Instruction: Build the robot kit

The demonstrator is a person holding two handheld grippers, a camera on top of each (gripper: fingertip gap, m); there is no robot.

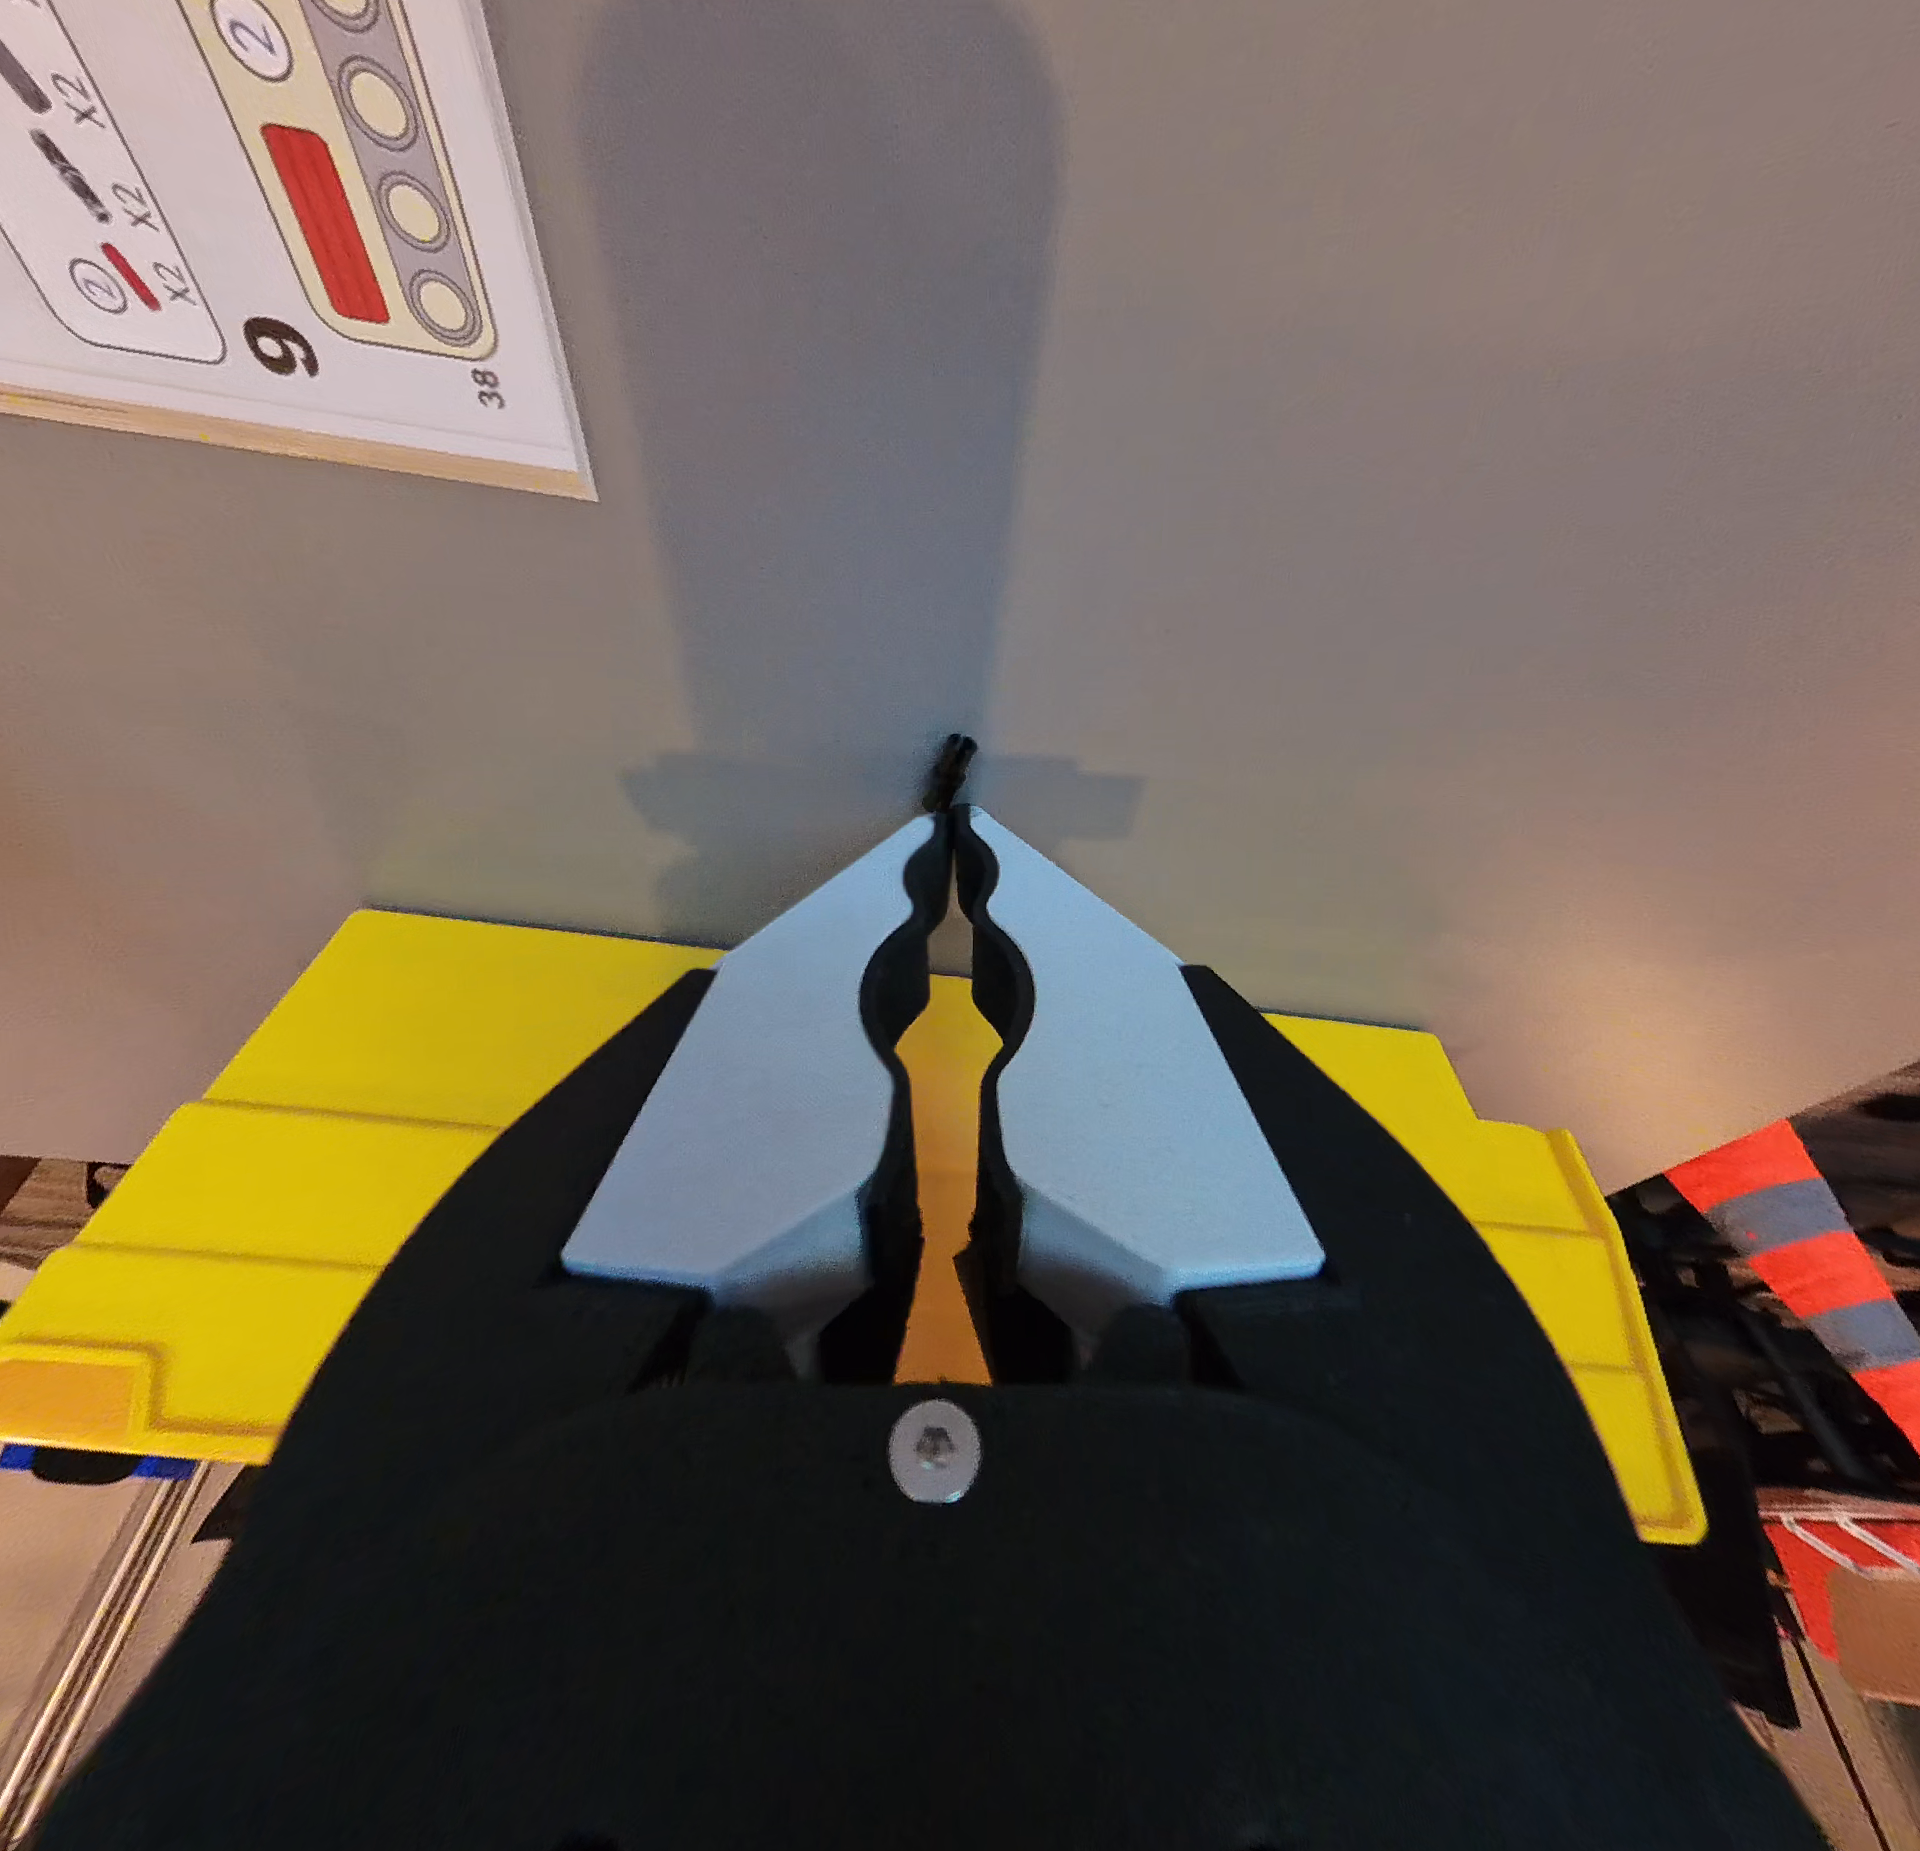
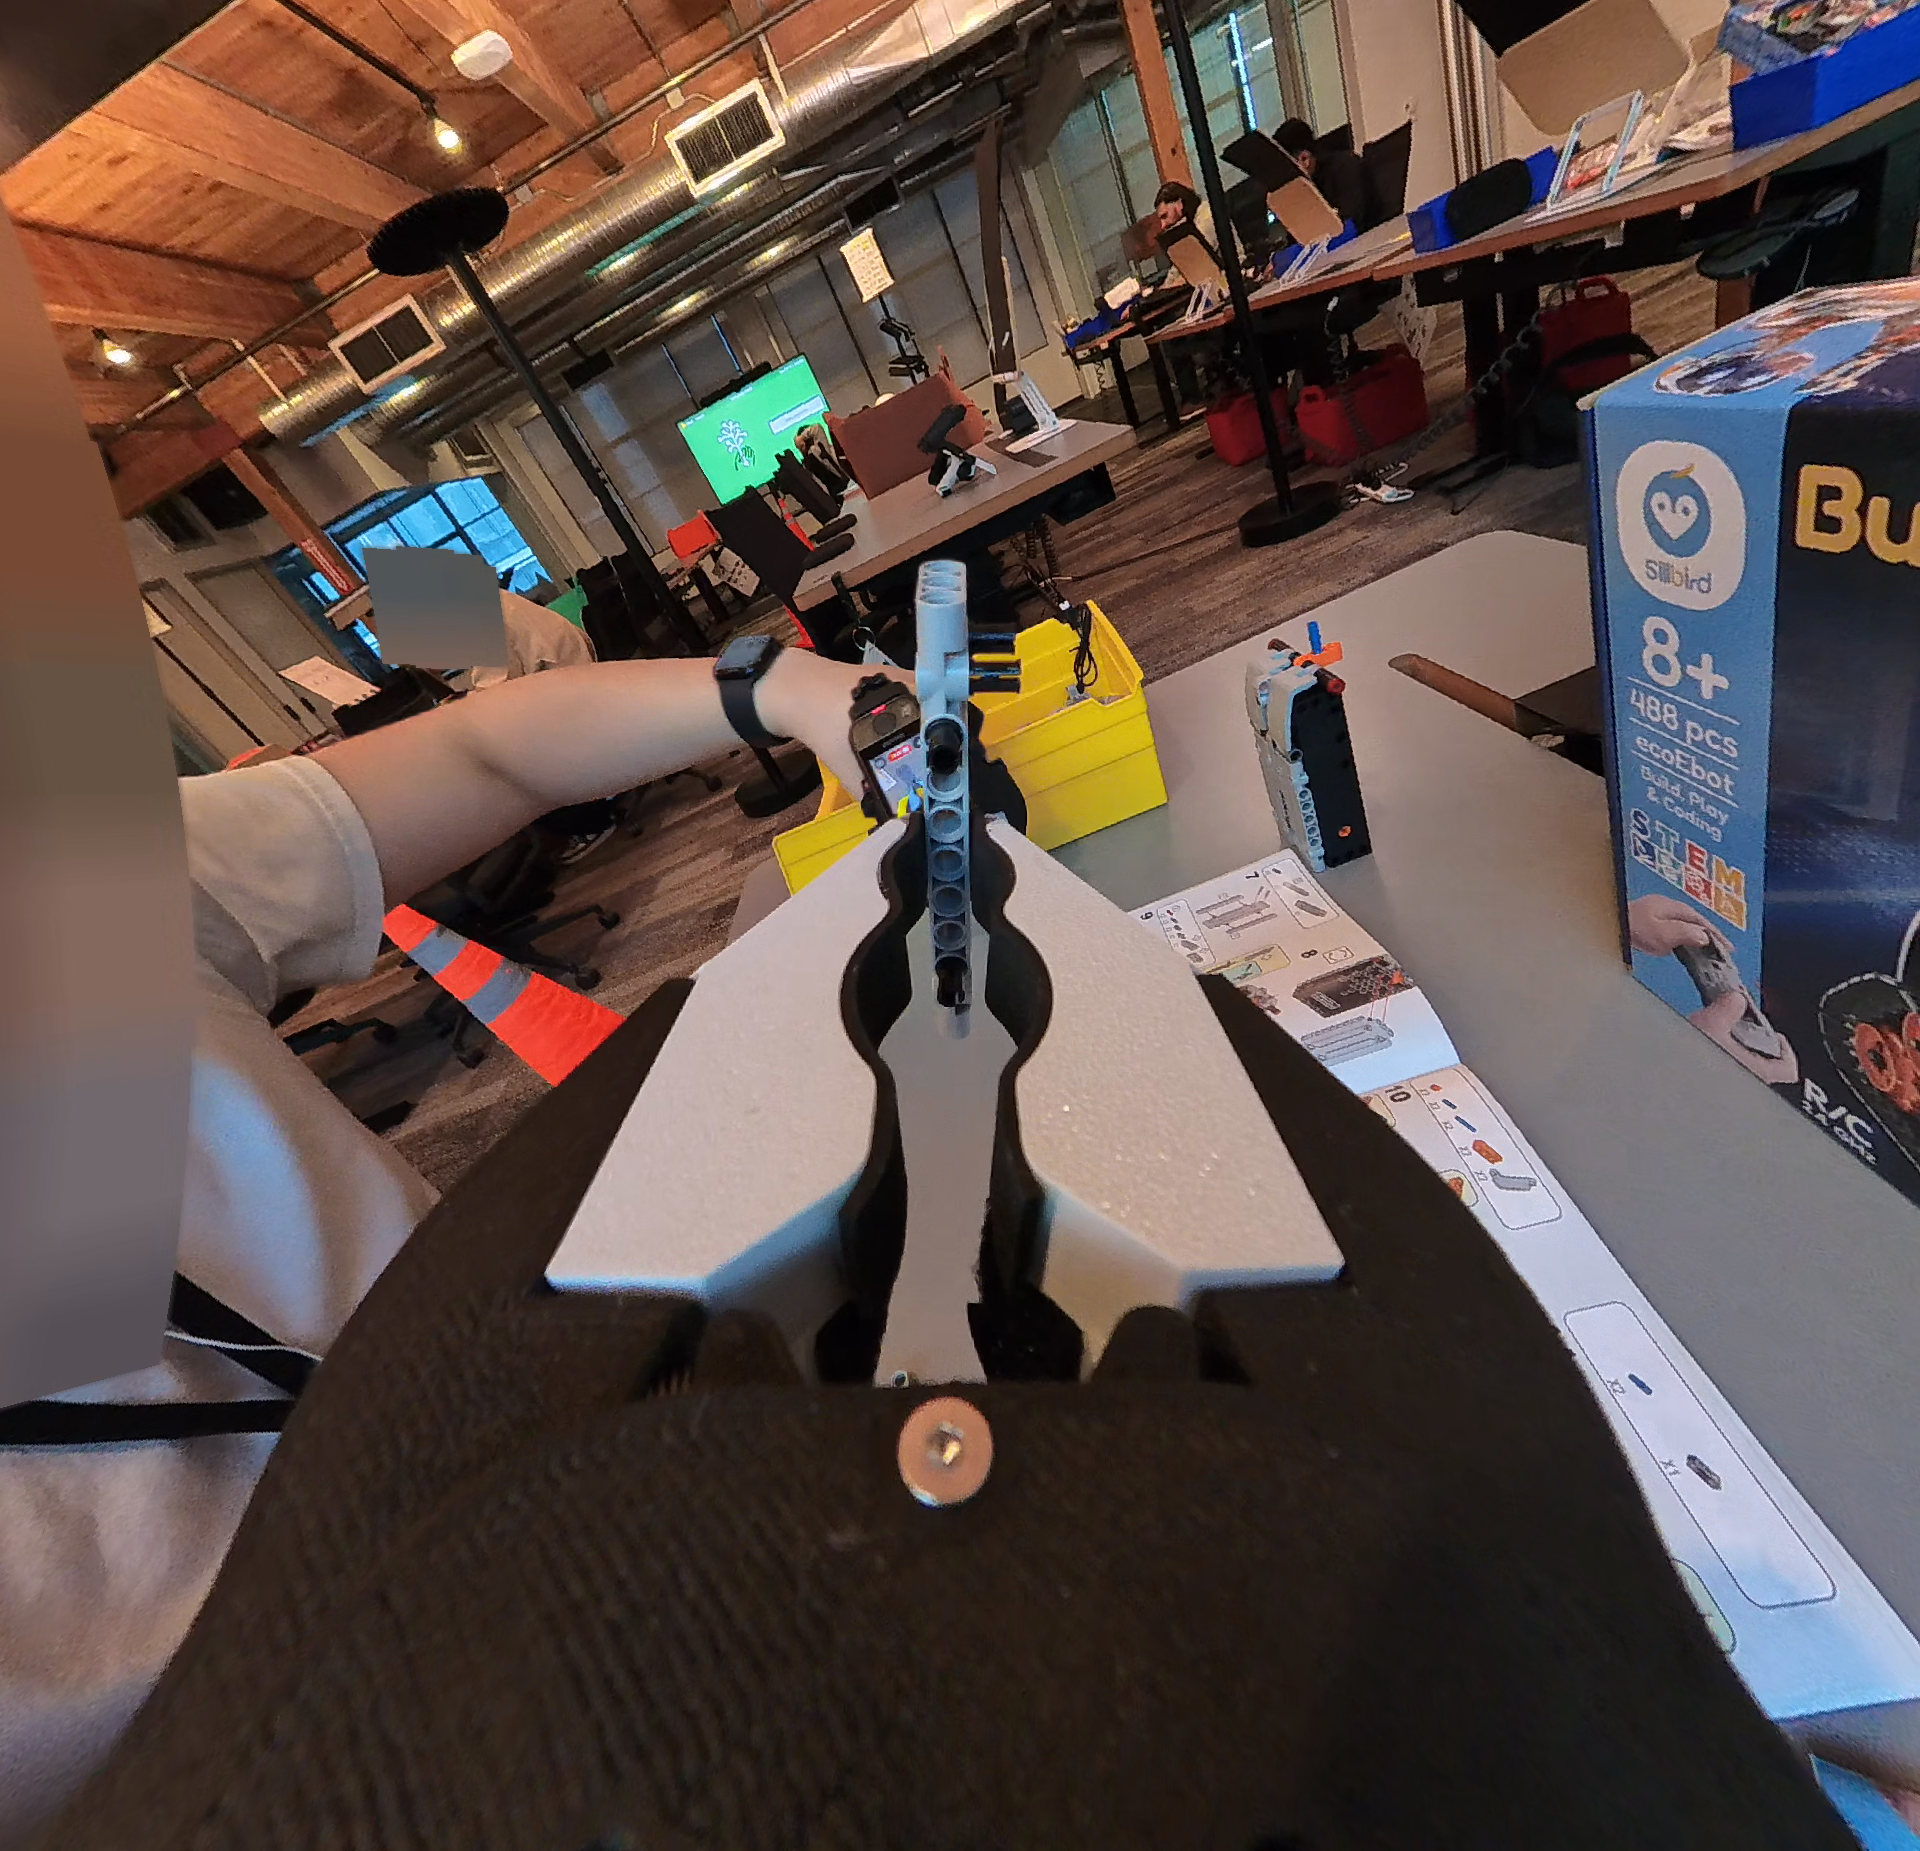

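In the left wrist view my left gripper [image 1: 954, 812] is shut on a small black pin [image 1: 952, 765]. The pin sticks out past the fingertips, just above the grey table [image 1: 1351, 451]. In the right wrist view my right gripper [image 2: 943, 845] is shut on a grey holed beam [image 2: 940, 762]. The beam stands upright and carries black pins [image 2: 992, 667] near its top. It is held in the air over the table's left edge. A person's arm [image 2: 540, 731] with a black wristwatch reaches behind the beam.
A yellow bin lies under the left gripper [image 1: 364, 1178] and shows at the table's far end [image 2: 1081, 731]. An open instruction booklet [image 1: 260, 191] lies at upper left, also beside the right gripper [image 2: 1455, 1126]. A partly built black-and-grey model [image 2: 1304, 762] and a blue box [image 2: 1766, 710] stand on the table.
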